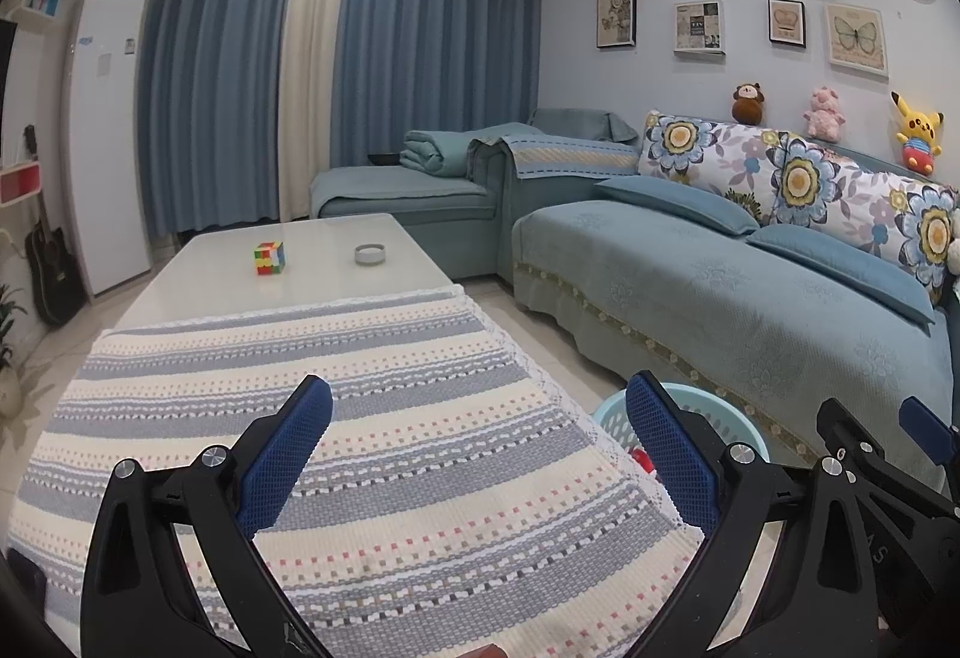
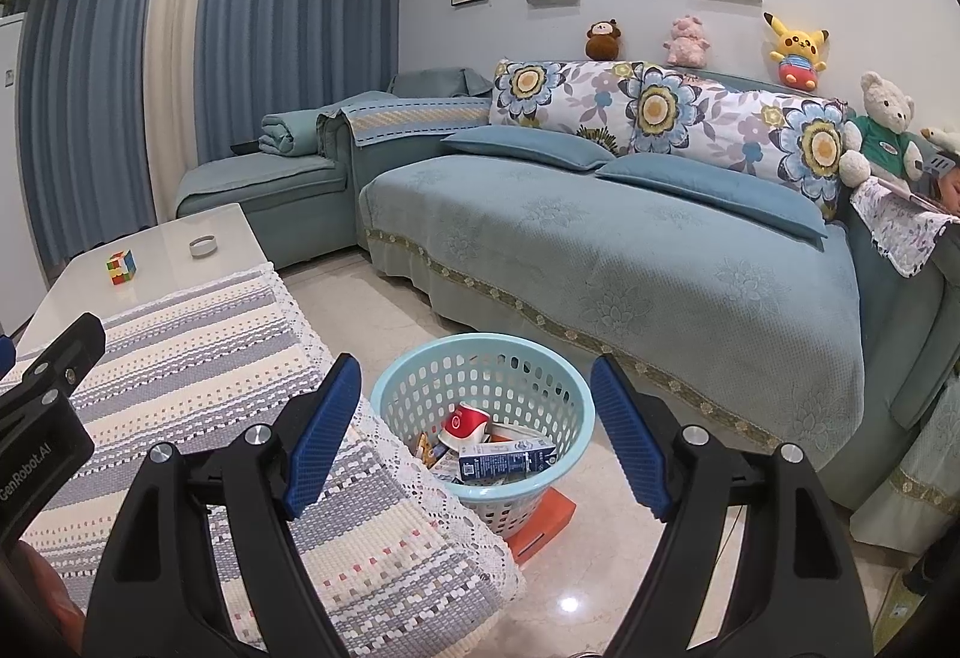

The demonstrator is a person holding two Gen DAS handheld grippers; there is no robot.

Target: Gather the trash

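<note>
Down on the floor, just beside the worktop's near corner and in front of the sofa point(image 2: 600, 262), stands a pale blue perforated basket point(image 2: 561, 454), resting on something flat and orange point(image 2: 549, 523). Inside it lies the trash: a blue-and-white carton point(image 2: 504, 460) on its side, a red-and-white cup point(image 2: 465, 424) tipped over, and a few smaller wrappers underneath that are hard to make out. The right gripper point(image 2: 477, 436) hangs above the basket with its jaws spread wide and nothing between them. The left gripper point(image 1: 474, 454) hovers over the striped woven cloth point(image 1: 372, 406) on the worktop point(image 1: 198, 274), jaws likewise wide apart and empty. Farther along the bare white surface sit a colour cube point(image 1: 270, 258) and a small grey ring point(image 1: 369, 254), well apart.
</note>
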